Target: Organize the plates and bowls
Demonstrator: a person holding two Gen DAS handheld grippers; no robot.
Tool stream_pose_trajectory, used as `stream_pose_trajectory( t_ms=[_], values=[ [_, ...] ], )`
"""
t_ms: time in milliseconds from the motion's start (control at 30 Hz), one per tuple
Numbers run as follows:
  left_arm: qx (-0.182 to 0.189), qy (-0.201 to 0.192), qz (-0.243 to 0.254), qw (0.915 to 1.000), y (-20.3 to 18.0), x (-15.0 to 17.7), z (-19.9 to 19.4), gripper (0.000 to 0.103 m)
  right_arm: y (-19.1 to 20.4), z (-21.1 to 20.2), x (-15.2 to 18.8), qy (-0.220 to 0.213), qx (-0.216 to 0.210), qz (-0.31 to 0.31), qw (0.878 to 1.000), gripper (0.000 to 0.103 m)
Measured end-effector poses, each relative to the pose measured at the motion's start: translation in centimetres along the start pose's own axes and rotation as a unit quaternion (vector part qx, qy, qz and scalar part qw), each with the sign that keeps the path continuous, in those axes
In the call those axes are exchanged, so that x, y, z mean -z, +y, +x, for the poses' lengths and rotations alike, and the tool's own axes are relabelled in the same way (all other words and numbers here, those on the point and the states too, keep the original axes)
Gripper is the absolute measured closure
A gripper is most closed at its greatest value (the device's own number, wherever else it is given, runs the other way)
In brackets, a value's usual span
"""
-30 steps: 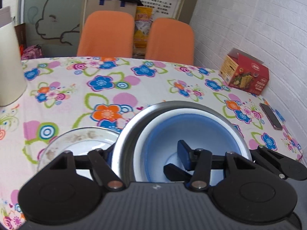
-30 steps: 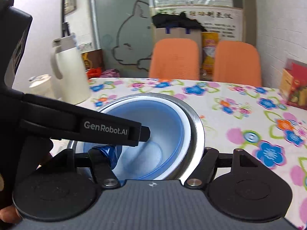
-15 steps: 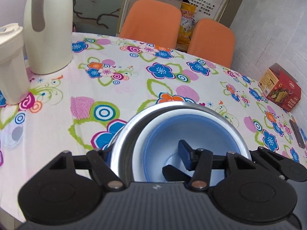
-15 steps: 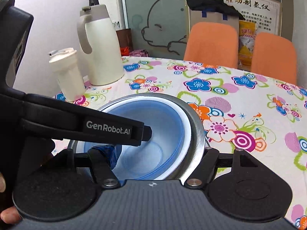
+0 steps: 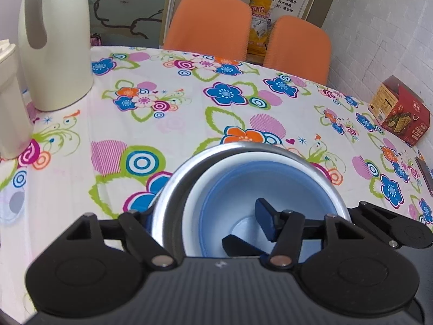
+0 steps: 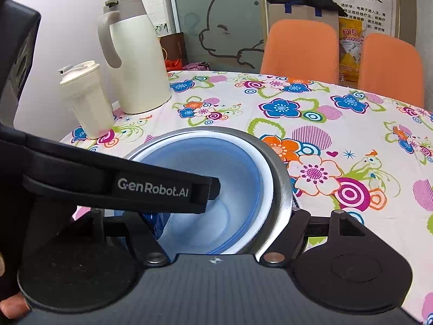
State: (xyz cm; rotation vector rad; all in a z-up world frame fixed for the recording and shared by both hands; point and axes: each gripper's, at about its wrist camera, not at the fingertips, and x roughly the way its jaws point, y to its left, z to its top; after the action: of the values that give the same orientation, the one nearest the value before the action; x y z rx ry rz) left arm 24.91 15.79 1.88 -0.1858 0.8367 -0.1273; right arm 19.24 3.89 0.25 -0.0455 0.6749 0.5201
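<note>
A steel bowl holds a nested white bowl and, innermost, a blue bowl. My left gripper is shut on the stack's left wall, with one finger outside and the blue-padded finger inside. My right gripper is shut on the right wall in the same way. The stack hangs just over the floral tablecloth. In the right wrist view the left gripper's black body crosses the bowls and hides their left side.
A tall cream jug and a cream lidded cup stand at the table's left. At the right edge lie a red box and a dark phone. Two orange chairs stand behind the table.
Both grippers carried the bowl stack leftward across the table. The plate beside it has dropped out of view, and the jug and cup came in. Both grips are unchanged.
</note>
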Motion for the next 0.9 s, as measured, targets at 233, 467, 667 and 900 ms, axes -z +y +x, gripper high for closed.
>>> stream_pose_trajectory(
  t_ms=[233, 467, 667, 900],
  values=[
    [0.004, -0.023, 0.004, 0.9997, 0.1, -0.3, -0.4, 0.029, -1.0, -0.2, 0.1, 0.002, -0.008, 0.021, 1.000, 0.046],
    [-0.011, -0.058, 0.006, 0.9983, 0.4, -0.9, -2.3, 0.021, -2.2, -1.9, -0.1, -0.040, 0.028, 0.037, 0.998, 0.046],
    [0.000, -0.054, -0.004, 0.9985, -0.3, 0.1, -2.9, 0.021, -3.6, -4.3, 0.5, -0.070, 0.040, 0.063, 0.995, 0.045],
    [0.012, -0.067, 0.013, 0.9976, -3.3, 2.3, -5.3, 0.020, -4.3, -8.0, 3.0, -0.084, 0.052, 0.086, 0.991, 0.045]
  ],
)
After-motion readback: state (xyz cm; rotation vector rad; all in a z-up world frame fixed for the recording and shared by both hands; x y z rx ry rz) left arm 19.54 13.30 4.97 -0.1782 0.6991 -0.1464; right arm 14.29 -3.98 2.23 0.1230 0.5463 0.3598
